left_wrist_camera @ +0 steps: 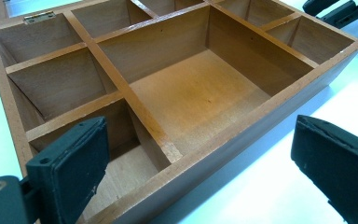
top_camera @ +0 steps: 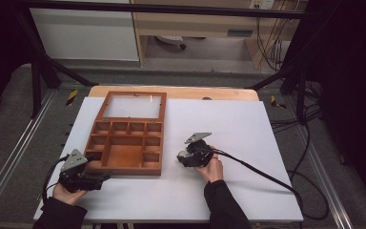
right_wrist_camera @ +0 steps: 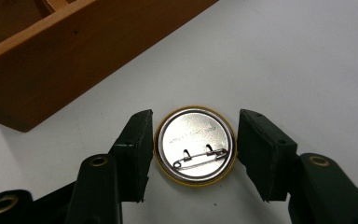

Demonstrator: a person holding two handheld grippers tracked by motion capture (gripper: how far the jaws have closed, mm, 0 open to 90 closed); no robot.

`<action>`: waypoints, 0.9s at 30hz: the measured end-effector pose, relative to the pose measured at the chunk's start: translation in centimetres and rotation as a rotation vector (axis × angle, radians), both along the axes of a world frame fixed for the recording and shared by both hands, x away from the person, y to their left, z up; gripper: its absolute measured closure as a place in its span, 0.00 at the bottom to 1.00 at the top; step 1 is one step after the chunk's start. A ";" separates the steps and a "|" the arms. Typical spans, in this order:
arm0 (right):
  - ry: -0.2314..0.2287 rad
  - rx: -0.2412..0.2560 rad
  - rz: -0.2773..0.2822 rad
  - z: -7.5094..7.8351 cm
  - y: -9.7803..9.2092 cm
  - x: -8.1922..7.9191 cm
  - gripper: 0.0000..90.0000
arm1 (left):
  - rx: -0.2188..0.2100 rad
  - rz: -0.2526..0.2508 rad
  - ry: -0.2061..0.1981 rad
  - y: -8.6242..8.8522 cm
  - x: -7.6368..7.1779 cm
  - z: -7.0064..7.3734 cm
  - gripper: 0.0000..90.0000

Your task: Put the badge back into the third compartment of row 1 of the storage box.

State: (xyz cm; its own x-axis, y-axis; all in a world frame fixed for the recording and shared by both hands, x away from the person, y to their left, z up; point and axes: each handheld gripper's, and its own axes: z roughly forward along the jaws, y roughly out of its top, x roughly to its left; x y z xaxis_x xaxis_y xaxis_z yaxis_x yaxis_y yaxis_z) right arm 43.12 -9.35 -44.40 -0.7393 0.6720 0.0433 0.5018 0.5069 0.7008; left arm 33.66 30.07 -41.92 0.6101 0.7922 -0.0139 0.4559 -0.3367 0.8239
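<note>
Silver pin badge (right_wrist_camera: pixel 195 145) lies between the spread right tongs (right_wrist_camera: pixel 193 154), perhaps touching; left tongs (left_wrist_camera: pixel 200 172) gape beside wooden box (left_wrist_camera: pixel 177 93).

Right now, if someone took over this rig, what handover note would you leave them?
Left gripper: open, jaws astride the near wall of the wooden box, gripping nothing.
Right gripper: open, jaws either side of the pin badge, which lies back-up on the white sheet; whether they touch it is unclear.
Box lid open, visible compartments empty.
Left, likely: grip badge, place it in the box.
</note>
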 end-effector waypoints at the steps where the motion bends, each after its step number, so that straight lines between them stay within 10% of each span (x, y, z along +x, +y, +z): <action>1: 0.001 0.000 -0.001 0.1 0.0 0.0 0.52 | 0.000 0.000 0.000 0.0 0.0 0.0 0.04; 27: -0.034 0.032 0.017 2.6 -0.9 -1.2 0.52 | 0.000 0.001 -0.001 -0.1 0.0 0.0 0.04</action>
State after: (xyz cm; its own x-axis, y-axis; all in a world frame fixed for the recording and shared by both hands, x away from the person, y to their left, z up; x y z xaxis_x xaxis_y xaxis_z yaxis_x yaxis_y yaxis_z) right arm 41.92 -10.23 -41.76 -0.7521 0.6579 0.0392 0.4687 0.4922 0.7335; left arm 33.63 30.01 -41.90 0.6097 0.7925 -0.0132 0.4556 -0.3368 0.8240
